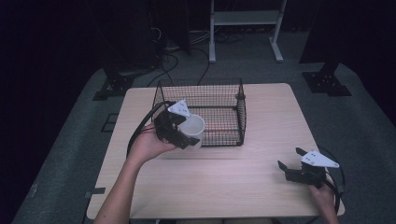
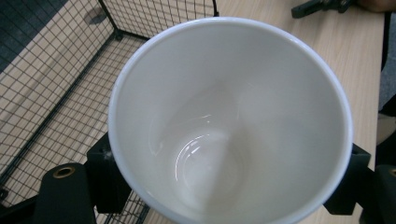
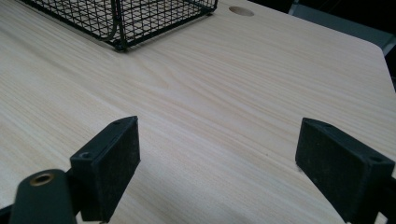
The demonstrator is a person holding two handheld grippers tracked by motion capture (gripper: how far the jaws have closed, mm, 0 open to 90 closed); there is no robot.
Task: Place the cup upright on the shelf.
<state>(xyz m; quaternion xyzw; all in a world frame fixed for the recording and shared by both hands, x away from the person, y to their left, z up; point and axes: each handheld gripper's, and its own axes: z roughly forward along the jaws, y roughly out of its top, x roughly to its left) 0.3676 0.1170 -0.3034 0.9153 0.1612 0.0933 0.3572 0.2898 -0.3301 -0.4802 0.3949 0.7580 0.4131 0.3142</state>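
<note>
the left gripper (image 1: 180, 133) is a black blocky body topped by a grey three-cornered plate, with a black cable looping off toward 8 o'clock. the right gripper (image 1: 290, 164) matches it: black, plate on top, cable curling at 4 o'clock. its flat matte black pads (image 3: 112, 163) sit beside a brass-ringed hole. both forearms are bare, without sleeves.

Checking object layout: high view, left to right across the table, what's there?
left gripper → white cup held in it → wire basket → right gripper, jaws open.
</note>
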